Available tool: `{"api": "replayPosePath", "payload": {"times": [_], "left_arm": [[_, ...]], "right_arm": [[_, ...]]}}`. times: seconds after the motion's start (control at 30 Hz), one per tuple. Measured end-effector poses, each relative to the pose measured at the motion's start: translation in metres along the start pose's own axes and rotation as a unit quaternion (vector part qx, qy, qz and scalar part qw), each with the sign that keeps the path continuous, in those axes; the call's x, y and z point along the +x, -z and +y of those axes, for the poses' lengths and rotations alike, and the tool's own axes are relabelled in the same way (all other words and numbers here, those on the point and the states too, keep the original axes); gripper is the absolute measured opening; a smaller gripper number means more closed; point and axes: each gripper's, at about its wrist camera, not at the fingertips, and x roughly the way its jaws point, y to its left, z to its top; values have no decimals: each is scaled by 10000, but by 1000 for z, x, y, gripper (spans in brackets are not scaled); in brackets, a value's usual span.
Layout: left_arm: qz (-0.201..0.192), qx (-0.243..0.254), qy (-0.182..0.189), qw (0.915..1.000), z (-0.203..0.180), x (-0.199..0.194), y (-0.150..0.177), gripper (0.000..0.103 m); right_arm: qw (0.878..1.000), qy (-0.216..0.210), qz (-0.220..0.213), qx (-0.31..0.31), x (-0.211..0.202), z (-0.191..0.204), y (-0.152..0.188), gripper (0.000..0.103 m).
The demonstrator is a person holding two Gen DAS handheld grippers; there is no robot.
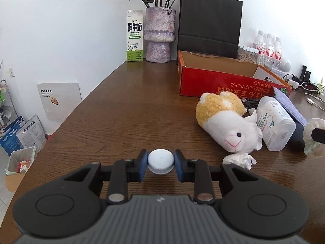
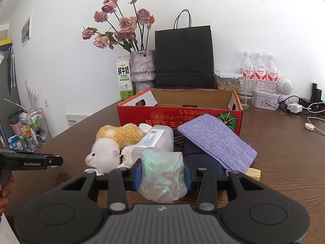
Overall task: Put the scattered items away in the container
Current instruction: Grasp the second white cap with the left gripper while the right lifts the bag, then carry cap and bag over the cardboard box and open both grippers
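My left gripper [image 1: 160, 155] is low over the wooden table, shut on a small white ribbed cap [image 1: 160, 162]. My right gripper [image 2: 162, 165] is shut on a translucent iridescent scrunchie [image 2: 162, 174], held just in front of the pile. The pile holds a white and yellow plush toy [image 1: 225, 122] [image 2: 109, 152], a clear labelled jar [image 1: 274, 124] [image 2: 156, 140], a purple woven pouch [image 2: 217, 142], a dark blue case [image 2: 201, 162] and crumpled tissue [image 1: 239, 160]. Behind it stands the open red cardboard box [image 1: 213, 81] [image 2: 178, 116].
A milk carton [image 1: 134, 36], a vase of dried roses [image 1: 159, 34] and a black paper bag [image 1: 209, 26] line the back wall. Water bottles [image 2: 259, 69], a glass and cables [image 2: 300, 109] crowd the back right. A small wooden block [image 2: 251, 172] lies beside the pouch.
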Motion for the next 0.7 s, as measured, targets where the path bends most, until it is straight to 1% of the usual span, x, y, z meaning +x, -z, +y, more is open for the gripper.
{"api": "replayPosePath", "payload": {"times": [0.07, 0.17, 0.37, 0.53, 0.7], "left_arm": [[-139, -57, 10, 9999, -2, -5, -7, 29], [-398, -159, 132, 9990, -8, -11, -22, 29], [-916, -196, 435, 9946, -33, -12, -70, 29], [-1306, -82, 637, 9894, -61, -1, -113, 29], [-1540, -49, 837, 9845, -86, 26, -155, 29]], "right_arm": [[10000, 2, -58, -31, -2, -5, -3, 39], [9999, 13, -136, -85, -1, -14, -11, 39], [9985, 90, -460, -287, 6, -34, -40, 39], [9965, 186, -729, -366, 23, -57, -73, 39], [9946, 139, -1016, -149, 56, -80, -109, 39]]}}
